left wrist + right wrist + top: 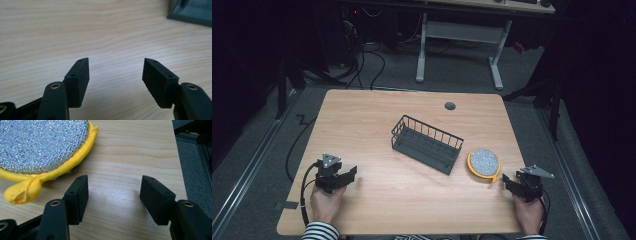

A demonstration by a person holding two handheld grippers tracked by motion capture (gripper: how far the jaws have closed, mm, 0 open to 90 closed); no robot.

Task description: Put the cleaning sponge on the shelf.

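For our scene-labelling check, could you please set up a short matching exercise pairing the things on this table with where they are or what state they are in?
Things:
1. scouring pad
2. wire basket
3. left gripper
4. cable hole

Descriptions:
A. dark and empty, at the middle of the table
B. round, silver with a yellow rim, just ahead of the right gripper
C. near the table's far edge
D. jaws open over bare wood at the near left

Pairs: 1-B, 2-A, 3-D, 4-C
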